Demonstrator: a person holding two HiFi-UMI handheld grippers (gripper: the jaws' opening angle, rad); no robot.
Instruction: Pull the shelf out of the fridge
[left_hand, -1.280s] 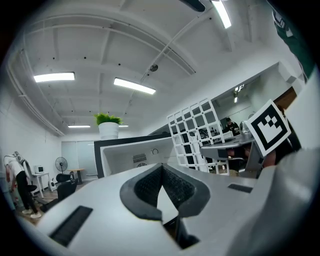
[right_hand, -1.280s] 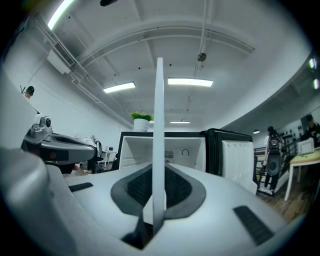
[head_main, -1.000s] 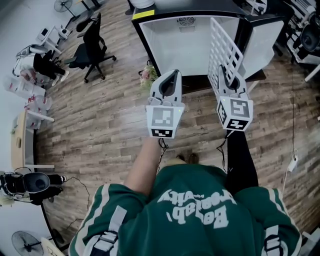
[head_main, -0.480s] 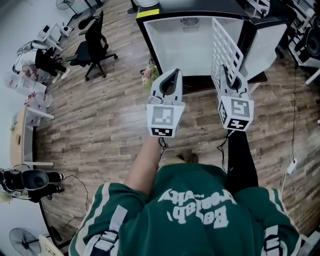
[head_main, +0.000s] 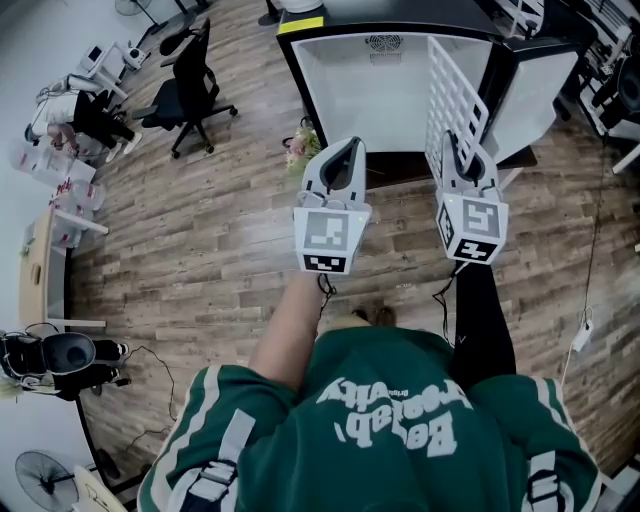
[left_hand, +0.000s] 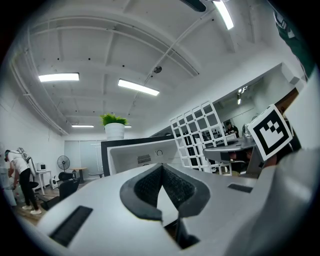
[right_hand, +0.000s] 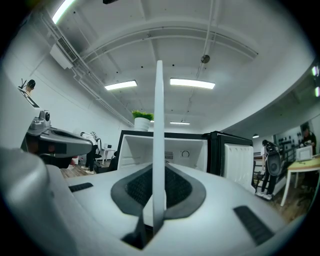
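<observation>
Above the wooden floor (head_main: 200, 250), the right claw (head_main: 461, 142) pinches the upright shelf (head_main: 452, 95) alone, left claw (head_main: 346, 148) clenched empty, so it might twist free.

The fridge (head_main: 385, 90) stands open at the far side of the floor (head_main: 200, 250), its door (head_main: 540, 90) swung out to the right. The shelf (head_main: 452, 105) stands upright on edge before the fridge's right half, its near edge between the jaws of the right gripper (head_main: 460, 150). The left gripper (head_main: 347, 152) is just left of it, level with it, before the fridge's middle. A potted plant (left_hand: 114, 127) stands on top of the fridge. An office chair (head_main: 185, 95) stands well left of the fridge.
</observation>
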